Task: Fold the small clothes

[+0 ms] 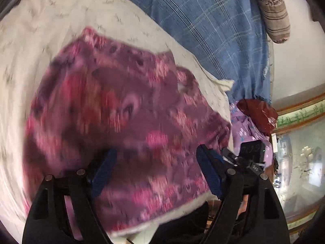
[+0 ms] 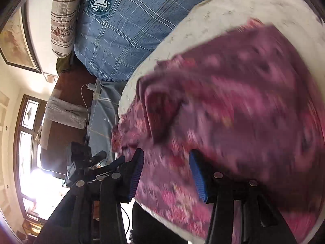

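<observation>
A small pink and purple floral garment [image 1: 121,109] lies spread on a cream cloth [image 1: 50,20] on the bed; both views are motion-blurred. My left gripper [image 1: 156,160] is open, its blue pads apart above the garment's near part. My right gripper [image 2: 166,162] is open too, hovering over the garment [image 2: 233,111] near its near-left edge. Neither holds cloth. The other gripper shows in each view: the right one in the left wrist view [image 1: 249,156], the left one in the right wrist view [image 2: 85,160].
A blue plaid quilt [image 1: 213,30] and a striped pillow [image 1: 272,10] lie beyond the cream cloth. A lilac garment [image 1: 243,130] and a dark red item [image 1: 258,113] sit at the bed's edge. A charger cable [image 2: 85,97] and window [image 2: 30,162] lie left.
</observation>
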A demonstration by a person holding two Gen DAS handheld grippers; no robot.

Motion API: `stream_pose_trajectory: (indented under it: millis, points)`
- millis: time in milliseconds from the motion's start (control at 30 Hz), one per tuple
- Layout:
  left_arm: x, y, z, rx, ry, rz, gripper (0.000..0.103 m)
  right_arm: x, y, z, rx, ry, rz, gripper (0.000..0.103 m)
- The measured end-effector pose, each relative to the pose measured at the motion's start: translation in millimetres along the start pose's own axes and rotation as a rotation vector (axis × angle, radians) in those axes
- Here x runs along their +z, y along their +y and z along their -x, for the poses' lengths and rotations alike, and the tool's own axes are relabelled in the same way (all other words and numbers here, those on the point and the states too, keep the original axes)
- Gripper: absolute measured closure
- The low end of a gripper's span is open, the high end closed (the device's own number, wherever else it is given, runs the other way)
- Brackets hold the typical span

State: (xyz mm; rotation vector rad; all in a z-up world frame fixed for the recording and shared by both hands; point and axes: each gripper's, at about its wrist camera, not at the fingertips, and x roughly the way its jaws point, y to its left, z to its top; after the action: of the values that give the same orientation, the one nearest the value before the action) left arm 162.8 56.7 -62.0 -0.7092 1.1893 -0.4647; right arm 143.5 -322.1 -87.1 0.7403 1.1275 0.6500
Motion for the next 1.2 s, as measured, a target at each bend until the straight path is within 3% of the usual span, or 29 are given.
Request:
stream_pose_trajectory:
  millis: [100, 200, 300, 367, 500, 567, 733, 933, 1200]
  points:
    - [61, 1, 6, 0.046, -0.092, 0.05, 0.024, 65, 8, 6, -0.082, -0.134, 0.034, 0.055]
    - [99, 3, 38, -0.034, -0.213, 0.132, 0.024, 103, 16, 29, -0.065, -0.285, 0.04, 0.055]
    - [97, 2, 84, -0.146, -0.322, 0.125, 0.023, 93, 24, 46, -0.032, -0.328, 0.07, 0.051]
    - [83, 5, 99, -0.103, -0.348, 0.101, 0.023, 72, 25, 53, -0.082, -0.315, 0.105, 0.047]
    - [40, 36, 99, -0.059, -0.282, 0.13, 0.023, 22, -3, 75, -0.096, -0.318, 0.044, 0.047]
    - [20, 58, 95, -0.039, -0.231, 0.166, 0.023, -2, -20, 90, -0.146, -0.335, 0.009, 0.047]
    - [-24, 80, 75, -0.066, -0.125, 0.181, 0.023, -42, -56, 119, -0.181, -0.367, -0.095, 0.046]
    - [-43, 77, 70, -0.044, -0.059, 0.144, 0.023, -67, -67, 117, -0.19, -0.318, -0.101, 0.044]
    - [-47, 84, 72, -0.151, -0.057, 0.224, 0.022, -74, -36, 105, -0.198, -0.297, 0.052, 0.044]
